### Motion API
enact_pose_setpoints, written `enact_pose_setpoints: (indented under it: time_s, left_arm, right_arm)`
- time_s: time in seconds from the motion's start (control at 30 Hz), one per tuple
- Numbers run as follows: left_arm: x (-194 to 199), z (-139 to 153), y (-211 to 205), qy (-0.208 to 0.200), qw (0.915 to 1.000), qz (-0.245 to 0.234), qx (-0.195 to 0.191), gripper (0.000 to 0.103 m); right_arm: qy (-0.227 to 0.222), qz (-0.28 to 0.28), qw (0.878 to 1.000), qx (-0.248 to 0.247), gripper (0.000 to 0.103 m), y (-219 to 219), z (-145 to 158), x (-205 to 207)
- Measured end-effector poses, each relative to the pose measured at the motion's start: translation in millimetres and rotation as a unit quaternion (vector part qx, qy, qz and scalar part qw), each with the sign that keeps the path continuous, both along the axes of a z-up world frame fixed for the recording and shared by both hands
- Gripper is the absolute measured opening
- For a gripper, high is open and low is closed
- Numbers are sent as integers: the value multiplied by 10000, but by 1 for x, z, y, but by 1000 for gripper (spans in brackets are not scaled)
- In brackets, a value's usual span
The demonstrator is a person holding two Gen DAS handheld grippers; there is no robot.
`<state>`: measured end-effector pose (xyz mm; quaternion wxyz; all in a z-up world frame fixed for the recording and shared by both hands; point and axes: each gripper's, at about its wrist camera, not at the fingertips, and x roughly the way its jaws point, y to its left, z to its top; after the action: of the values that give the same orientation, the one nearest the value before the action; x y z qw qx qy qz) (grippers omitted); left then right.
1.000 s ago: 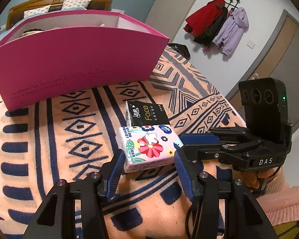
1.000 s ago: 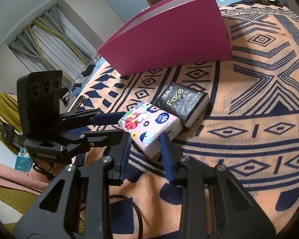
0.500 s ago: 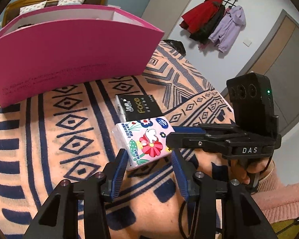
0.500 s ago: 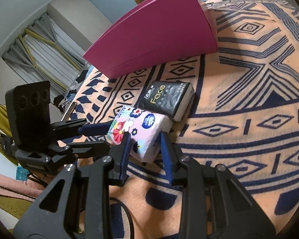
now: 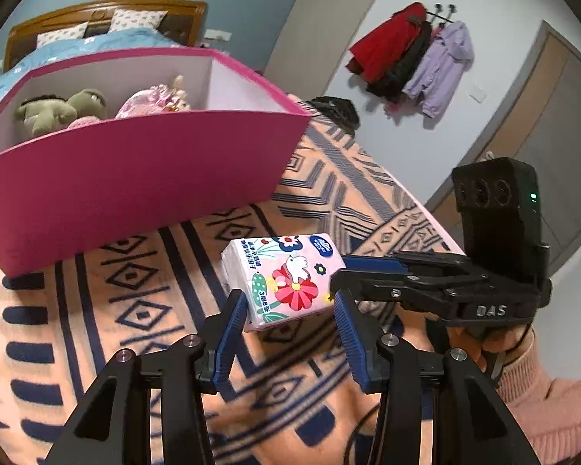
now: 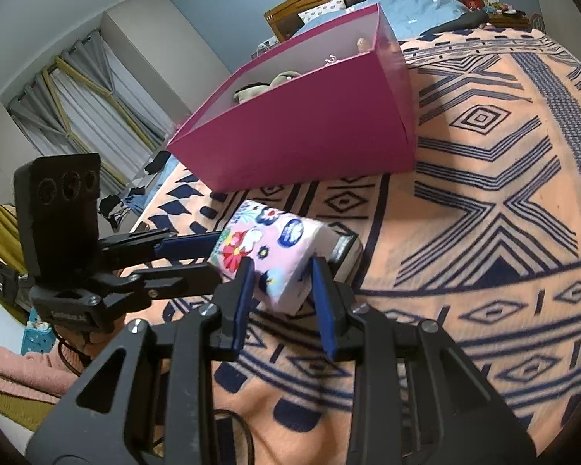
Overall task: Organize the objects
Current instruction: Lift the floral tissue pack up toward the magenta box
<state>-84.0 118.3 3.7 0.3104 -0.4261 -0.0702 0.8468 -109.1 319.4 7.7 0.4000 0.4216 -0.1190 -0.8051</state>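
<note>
A pink flowered tissue pack [image 5: 284, 279] is held up off the patterned blanket, pinched from two sides. My left gripper [image 5: 290, 306] is shut on its near end. My right gripper [image 6: 281, 271] is shut on the same pack [image 6: 267, 244] from the other side. A black tissue pack [image 6: 346, 250] lies on the blanket behind it, mostly hidden in the right wrist view and hidden in the left. The open magenta box [image 5: 135, 166] stands beyond, with a green plush toy [image 5: 58, 110] and a pink doll [image 5: 155, 100] inside.
The orange and navy blanket [image 6: 484, 193] covers the bed. A wooden headboard [image 5: 97, 11] with pillows stands behind the box. Coats [image 5: 410, 54] hang on the wall at right. The blanket's edge falls off close behind the right gripper's body [image 5: 495, 232].
Both grippers have risen with the pink pack, lifting it off the blanket and away from the black pack. The box interior now shows over its rim.
</note>
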Motion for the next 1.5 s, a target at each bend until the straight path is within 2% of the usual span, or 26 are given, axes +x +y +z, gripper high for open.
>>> enact_pose_setpoints:
  time_s: [0.33, 0.57, 0.8, 1.5]
  left_arm:
    - [-15, -20, -1, -257, 9996, 49, 53, 47]
    - [-14, -16, -3, -242, 9994, 55, 230, 47]
    - [-12, -16, 2, -214, 9995, 45, 219, 47]
    - [1, 15, 0, 264, 9996, 44, 124, 47]
  right_arm:
    - [-115, -63, 9999, 94, 33, 3, -13, -19]
    - [-107, -116, 9999, -4, 34, 5, -13, -17]
    - [-136, -141, 9998, 34, 34, 4, -15, -18]
    - [442, -159, 9989, 86, 34, 1, 21, -4]
